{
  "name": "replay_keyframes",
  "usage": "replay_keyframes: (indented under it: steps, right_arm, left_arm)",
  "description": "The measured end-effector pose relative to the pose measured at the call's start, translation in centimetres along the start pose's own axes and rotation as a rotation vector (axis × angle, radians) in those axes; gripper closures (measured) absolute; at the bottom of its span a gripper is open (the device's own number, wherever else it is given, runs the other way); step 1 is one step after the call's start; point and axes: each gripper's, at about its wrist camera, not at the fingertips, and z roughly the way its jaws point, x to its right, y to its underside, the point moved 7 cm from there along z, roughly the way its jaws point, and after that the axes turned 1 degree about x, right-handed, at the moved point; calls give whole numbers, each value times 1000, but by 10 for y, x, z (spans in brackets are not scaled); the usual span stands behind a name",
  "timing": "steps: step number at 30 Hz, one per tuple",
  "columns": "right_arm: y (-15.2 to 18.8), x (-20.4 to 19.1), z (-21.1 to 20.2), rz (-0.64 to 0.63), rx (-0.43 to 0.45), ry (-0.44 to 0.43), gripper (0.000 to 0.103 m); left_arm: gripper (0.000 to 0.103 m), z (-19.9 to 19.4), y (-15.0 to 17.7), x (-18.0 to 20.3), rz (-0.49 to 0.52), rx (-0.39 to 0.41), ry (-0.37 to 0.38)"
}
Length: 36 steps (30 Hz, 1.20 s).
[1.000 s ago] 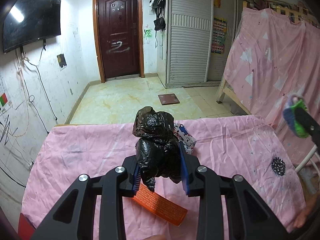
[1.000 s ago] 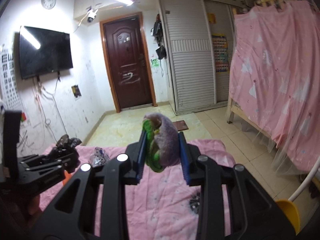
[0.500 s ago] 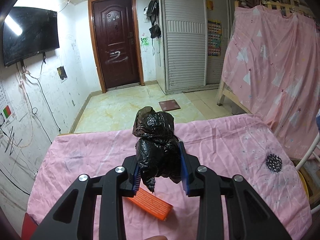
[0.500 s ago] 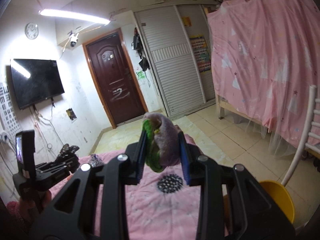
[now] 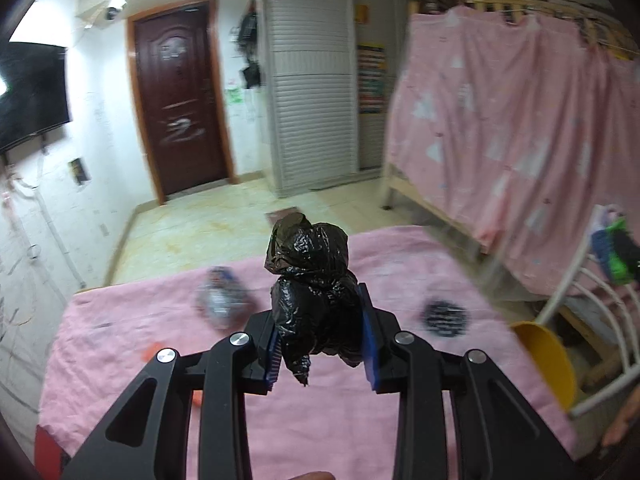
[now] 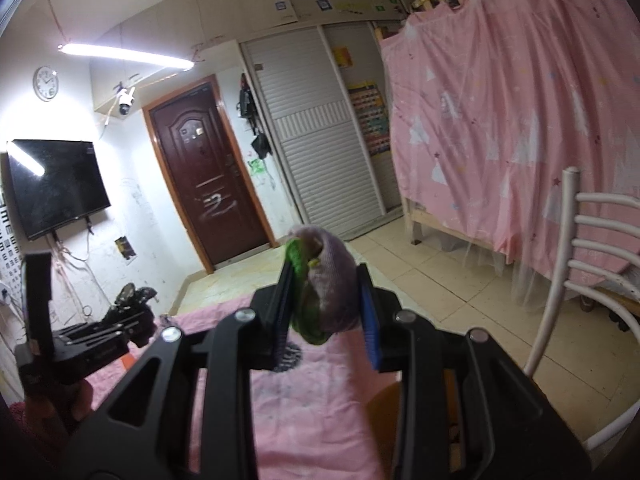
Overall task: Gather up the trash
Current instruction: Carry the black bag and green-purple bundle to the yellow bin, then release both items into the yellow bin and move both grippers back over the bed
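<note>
The left tool (image 5: 320, 334) is clamped on a crumpled black bag (image 5: 314, 292). The right tool (image 6: 325, 304) is clamped on a purple-and-green wad (image 6: 326, 288). A blurred wrapper (image 5: 224, 300) lies on the pink-covered counter (image 5: 120, 320); its print is unreadable.

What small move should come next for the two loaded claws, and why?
Probably carry the right claw toward the yellow bin beside the table and release there. It is shut on a purple-and-green wad, the left claw is shut on a crumpled black bag, and both are clear of the pink tablecloth.
</note>
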Motion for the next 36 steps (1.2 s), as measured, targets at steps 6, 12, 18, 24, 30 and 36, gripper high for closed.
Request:
replay_keyframes:
  steps: [6, 12, 18, 24, 30, 36]
  right_arm:
    - [-1, 40, -14, 21, -10, 74, 74]
    - [-2, 74, -15, 50, -38, 117, 73]
    - [-5, 93, -17, 95, -35, 112, 70]
    - [-9, 114, -27, 158, -13, 122, 69]
    - [-7, 120, -27, 183, -17, 120, 63]
    - [-3, 116, -22, 184, -33, 114, 46]
  left_arm:
    - [78, -2, 5, 72, 45, -55, 191]
    - [78, -1, 16, 132, 94, -116, 301]
    - [78, -4, 18, 180, 132, -142, 380]
    - [62, -2, 20, 224, 156, -175, 453]
    - [37, 0, 17, 236, 178, -166, 446]
    - [37, -2, 10, 222, 153, -162, 424]
